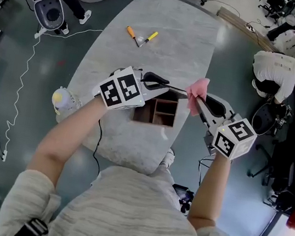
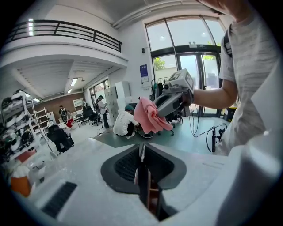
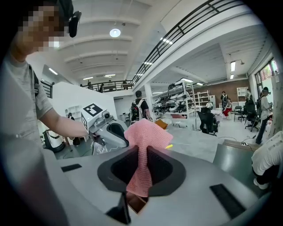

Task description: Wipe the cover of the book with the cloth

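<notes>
My left gripper [image 1: 166, 84] is shut on a thin dark book [image 1: 177, 88], which I see edge-on from above as a narrow line running to the right. In the left gripper view the book's edge [image 2: 143, 176] stands upright between the pads of that gripper [image 2: 142, 152]. My right gripper [image 1: 197, 99] is shut on a pink cloth [image 1: 197, 92], which bunches above its jaws [image 3: 140, 163] and hangs down between them [image 3: 142, 145]. The cloth sits just off the book's right end; I cannot tell whether they touch. Both are held in the air over the table's near end.
A brown wooden box with compartments [image 1: 156, 112] stands on the grey marble table [image 1: 161, 28], right below the grippers. Two tools with orange and yellow handles [image 1: 140, 37] lie farther up the table. A person [image 1: 274, 71] crouches on the floor at the right.
</notes>
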